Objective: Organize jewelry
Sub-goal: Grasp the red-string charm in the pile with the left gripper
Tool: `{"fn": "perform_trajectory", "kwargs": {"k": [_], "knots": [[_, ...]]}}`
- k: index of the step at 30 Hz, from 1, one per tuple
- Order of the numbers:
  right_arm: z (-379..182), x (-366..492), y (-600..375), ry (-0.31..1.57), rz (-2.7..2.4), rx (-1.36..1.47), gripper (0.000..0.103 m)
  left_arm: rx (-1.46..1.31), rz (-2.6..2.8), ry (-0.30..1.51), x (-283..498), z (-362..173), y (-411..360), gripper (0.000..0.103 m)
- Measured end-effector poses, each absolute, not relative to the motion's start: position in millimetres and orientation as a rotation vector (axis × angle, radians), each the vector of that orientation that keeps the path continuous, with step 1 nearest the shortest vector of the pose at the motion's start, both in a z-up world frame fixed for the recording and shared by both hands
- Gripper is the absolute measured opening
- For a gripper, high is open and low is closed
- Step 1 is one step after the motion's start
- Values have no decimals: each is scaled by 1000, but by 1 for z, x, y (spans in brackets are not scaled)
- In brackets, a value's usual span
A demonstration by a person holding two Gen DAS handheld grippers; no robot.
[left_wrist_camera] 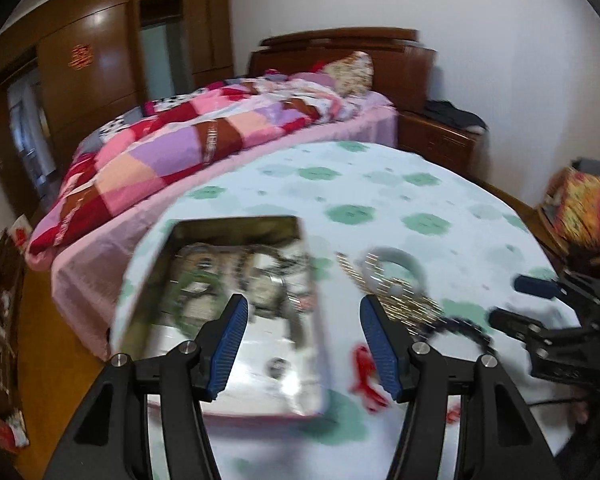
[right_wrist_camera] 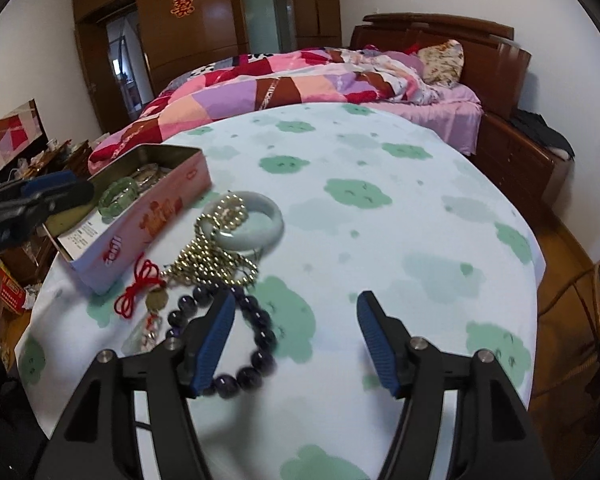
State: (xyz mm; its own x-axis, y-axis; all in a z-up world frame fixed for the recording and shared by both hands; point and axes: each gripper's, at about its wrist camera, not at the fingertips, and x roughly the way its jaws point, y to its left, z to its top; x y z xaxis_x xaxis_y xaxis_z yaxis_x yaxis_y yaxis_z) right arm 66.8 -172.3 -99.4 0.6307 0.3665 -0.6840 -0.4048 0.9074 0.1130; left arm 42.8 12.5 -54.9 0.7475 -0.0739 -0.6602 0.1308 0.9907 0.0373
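Both grippers, left (left_wrist_camera: 302,340) and right (right_wrist_camera: 296,336), have fingers wide and empty; next grab the dark bead bracelet (right_wrist_camera: 236,344) beside the tin (right_wrist_camera: 140,216), pinching one side only.

My left gripper (left_wrist_camera: 302,314) hangs over the tin (right_wrist_camera: 140,216), which sits at the table's (right_wrist_camera: 380,200) left edge with bracelets in it. Just right of the tin lie the bangle (right_wrist_camera: 244,224) with the chain (right_wrist_camera: 212,252) across it, the knot (right_wrist_camera: 138,288) and the beads (right_wrist_camera: 256,344). My right gripper (right_wrist_camera: 296,312) is right of the beads; the bed (right_wrist_camera: 284,88) stands behind the table.
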Motion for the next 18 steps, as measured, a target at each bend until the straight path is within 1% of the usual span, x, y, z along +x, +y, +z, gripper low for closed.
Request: {"fn": "perform_trajectory", "kwargs": {"k": [2,4,5,6,9,18], "knots": [[-102,64,-175,774,439,-50,68,102,-150,728,39,-59,-1,59],[-105,63,-176,777,439,-50,68,130,-192,746,35,-66,-16,47],[-105,62,-177,775,439,-48,68,141,-207,760,34,-70,-20,37],[-105,61,-177,773,442,-48,68,146,-226,777,35,-75,-25,33],[-103,56,-175,760,452,-63,69,127,-260,828,37,-87,-29,32],[-107,51,-172,756,459,-77,70,59,-282,895,44,-103,-25,32]]}}
